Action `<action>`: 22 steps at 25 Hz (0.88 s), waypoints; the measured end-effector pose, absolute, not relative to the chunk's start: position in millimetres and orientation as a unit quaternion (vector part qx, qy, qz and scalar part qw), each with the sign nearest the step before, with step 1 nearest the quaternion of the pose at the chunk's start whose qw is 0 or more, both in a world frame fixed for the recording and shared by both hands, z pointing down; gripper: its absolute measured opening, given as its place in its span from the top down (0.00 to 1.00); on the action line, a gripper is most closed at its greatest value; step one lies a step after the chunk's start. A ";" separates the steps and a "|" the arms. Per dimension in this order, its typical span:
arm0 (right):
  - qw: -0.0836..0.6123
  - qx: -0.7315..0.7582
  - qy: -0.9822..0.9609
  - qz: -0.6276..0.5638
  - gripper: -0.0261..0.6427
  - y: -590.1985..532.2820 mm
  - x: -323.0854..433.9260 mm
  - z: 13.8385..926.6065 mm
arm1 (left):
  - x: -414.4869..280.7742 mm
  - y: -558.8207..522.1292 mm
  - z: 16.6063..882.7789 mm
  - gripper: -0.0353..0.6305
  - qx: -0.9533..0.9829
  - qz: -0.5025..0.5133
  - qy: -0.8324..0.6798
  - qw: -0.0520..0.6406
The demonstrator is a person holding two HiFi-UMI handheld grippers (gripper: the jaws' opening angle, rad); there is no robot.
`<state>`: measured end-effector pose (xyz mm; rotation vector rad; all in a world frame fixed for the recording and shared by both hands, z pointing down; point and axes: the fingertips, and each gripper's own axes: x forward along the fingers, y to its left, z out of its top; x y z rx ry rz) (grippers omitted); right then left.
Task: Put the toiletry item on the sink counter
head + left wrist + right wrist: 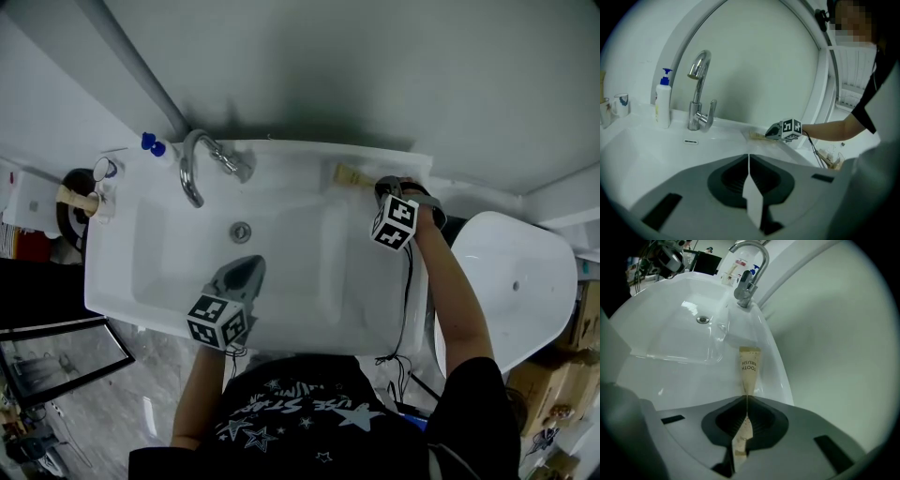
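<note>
A tan paper toothbrush packet (749,369) printed "TOOTH BRUSH" is pinched at its near end by my right gripper (746,401), which is shut on it. The packet (351,175) stretches along the back right rim of the white sink (281,309), close to the wall. From the left gripper view the packet (756,136) shows as a pale strip in front of my right gripper (774,132). My left gripper (246,272) hangs over the front of the basin with its jaws shut and nothing between them (748,161).
A chrome tap (195,159) stands at the back of the sink, with a blue-capped pump bottle (155,148) to its left. Cups (103,183) sit at the far left corner. The drain (241,231) lies mid-basin. A white toilet lid (516,281) is to the right.
</note>
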<state>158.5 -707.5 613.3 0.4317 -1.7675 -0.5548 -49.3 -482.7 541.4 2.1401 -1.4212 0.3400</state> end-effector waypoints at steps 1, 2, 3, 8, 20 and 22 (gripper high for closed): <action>0.582 0.182 -0.756 -0.240 0.94 -707.8 157.8 613.6 | -48.6 -482.5 542.3 0.92 0.795 0.125 -0.527 0.273; 0.581 0.181 -0.756 -0.240 0.94 -708.0 156.9 613.9 | -48.2 -482.3 543.2 0.92 0.795 0.124 -0.527 0.274; 0.579 0.182 -0.758 -0.239 0.94 -708.2 156.2 614.0 | -48.1 -482.2 544.0 0.92 0.795 0.123 -0.527 0.274; 0.569 0.202 -0.763 -0.229 0.93 -709.0 155.7 609.9 | -49.6 -481.4 544.8 0.92 0.794 0.121 -0.529 0.274; 0.550 0.243 -0.772 -0.205 0.77 -694.3 154.4 589.7 | -57.9 -467.6 537.0 0.92 0.797 0.104 -0.530 0.271; 0.544 0.251 -0.776 -0.198 0.77 -684.2 152.3 584.4 | -60.7 -461.6 534.2 0.92 0.798 0.099 -0.530 0.271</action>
